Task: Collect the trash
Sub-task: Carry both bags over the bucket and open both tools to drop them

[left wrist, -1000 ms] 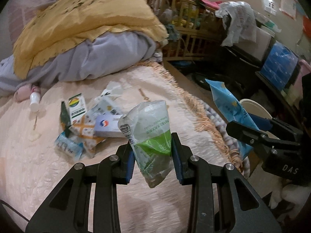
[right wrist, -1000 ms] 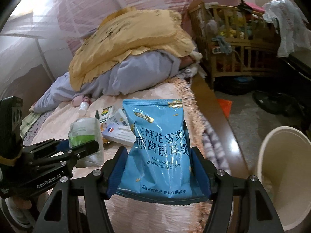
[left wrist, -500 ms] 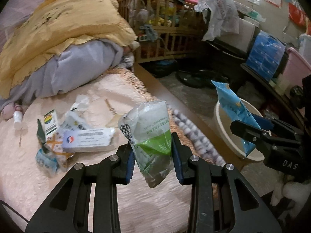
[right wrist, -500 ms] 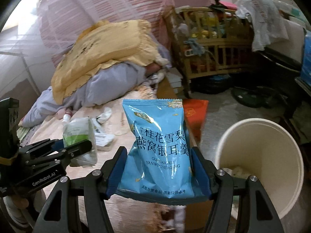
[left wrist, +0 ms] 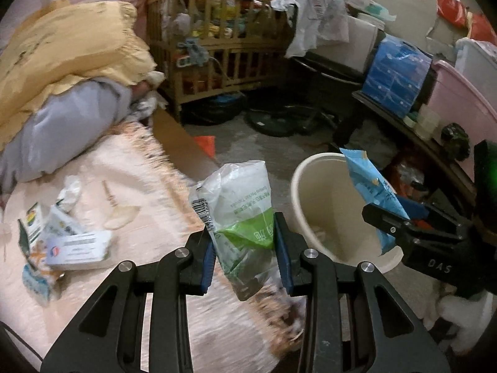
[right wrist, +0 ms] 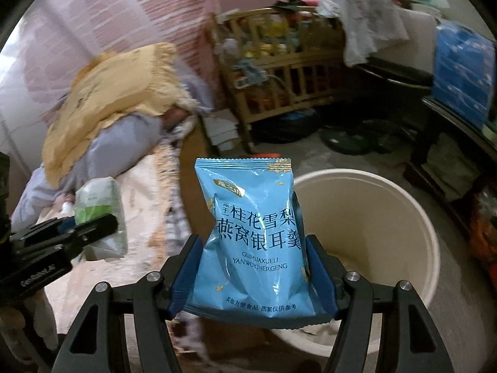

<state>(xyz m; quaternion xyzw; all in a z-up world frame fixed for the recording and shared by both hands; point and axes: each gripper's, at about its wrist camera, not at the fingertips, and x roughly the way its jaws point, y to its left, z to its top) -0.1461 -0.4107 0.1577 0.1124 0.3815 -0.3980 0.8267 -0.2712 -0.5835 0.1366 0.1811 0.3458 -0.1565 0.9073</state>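
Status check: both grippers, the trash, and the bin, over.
Left gripper shut on green-and-clear bag, above bed edge. Right gripper shut on blue snack packet, by bin rim. Bin mouth open. More wrappers on bed.

Both grippers: black frames, blue pads, silver screws, white lettering, prob. "DAS".

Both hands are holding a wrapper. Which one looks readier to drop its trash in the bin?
Right, probably. Its blue packet appears right at the cream bin, while the left gripper holds its green-and-white bag over the bed edge.
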